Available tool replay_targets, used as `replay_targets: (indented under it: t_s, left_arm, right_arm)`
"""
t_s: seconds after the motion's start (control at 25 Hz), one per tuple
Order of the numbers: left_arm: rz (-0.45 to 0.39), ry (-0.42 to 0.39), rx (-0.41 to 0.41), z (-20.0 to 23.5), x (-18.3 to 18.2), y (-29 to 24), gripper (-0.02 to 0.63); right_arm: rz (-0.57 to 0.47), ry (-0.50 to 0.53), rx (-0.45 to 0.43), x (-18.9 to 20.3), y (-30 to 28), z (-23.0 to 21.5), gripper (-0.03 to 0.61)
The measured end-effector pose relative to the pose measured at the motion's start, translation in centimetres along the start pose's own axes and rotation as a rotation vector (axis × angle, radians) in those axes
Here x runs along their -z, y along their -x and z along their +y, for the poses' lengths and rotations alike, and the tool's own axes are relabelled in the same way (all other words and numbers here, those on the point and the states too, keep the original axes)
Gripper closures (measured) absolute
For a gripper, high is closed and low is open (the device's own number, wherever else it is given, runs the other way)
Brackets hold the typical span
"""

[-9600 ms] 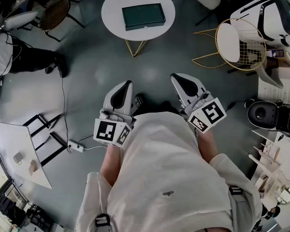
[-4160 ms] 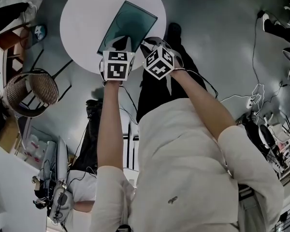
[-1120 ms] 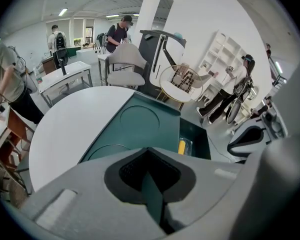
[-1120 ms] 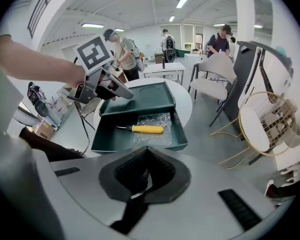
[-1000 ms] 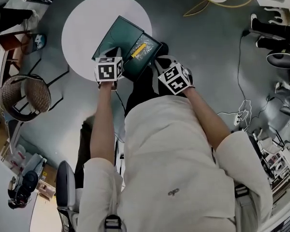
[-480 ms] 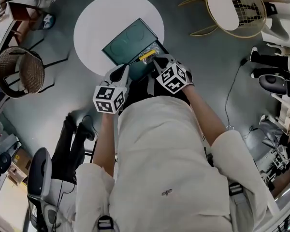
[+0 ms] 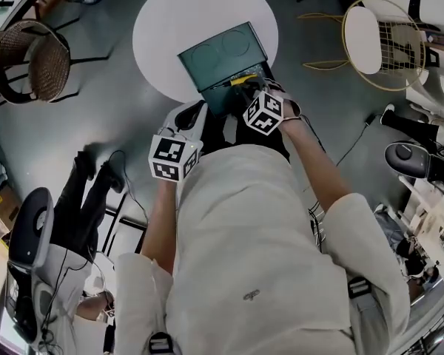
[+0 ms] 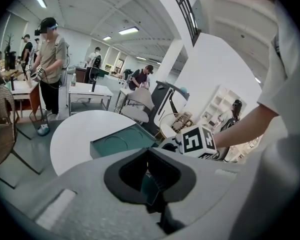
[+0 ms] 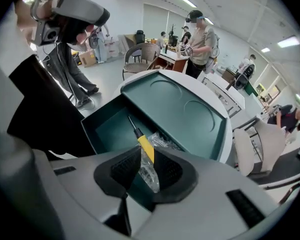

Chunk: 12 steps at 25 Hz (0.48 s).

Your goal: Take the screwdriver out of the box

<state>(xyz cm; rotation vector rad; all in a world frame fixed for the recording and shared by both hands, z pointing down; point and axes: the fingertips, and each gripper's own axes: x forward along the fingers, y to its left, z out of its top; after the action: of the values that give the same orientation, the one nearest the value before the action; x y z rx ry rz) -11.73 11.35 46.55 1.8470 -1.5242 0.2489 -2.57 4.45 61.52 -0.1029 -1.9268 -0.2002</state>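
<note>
In the head view, we are losing most of the slim yellow-handled screwdriver [image 7: 240,80] under the white two-jaw right gripper [image 7: 253,89], whose jaws have just been opening around it. In the right gripper view, its handle's end and the crumpled clear plastic bag [image 9: 149,173] are hiding behind the gripper's body. In the left gripper view, that gripper is covering the dark-green rectangular box's [image 8: 122,141] open tray.
</note>
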Motion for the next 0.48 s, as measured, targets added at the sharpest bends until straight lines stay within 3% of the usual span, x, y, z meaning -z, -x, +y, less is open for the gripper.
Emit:
replay_targets:
  t_s: [0.2, 0.48]
  left_arm:
    - [0.016, 0.025, -0.023, 0.4, 1.4, 1.0, 0.603]
    - [0.026, 0.024, -0.048, 0.7, 2.6, 1.8, 0.603]
  right_arm:
    - [0.062, 0.109, -0.031, 0.2, -2.6, 0.2, 0.456]
    - [0.112, 0.221, -0.017, 0.8, -5.2, 0.2, 0.462]
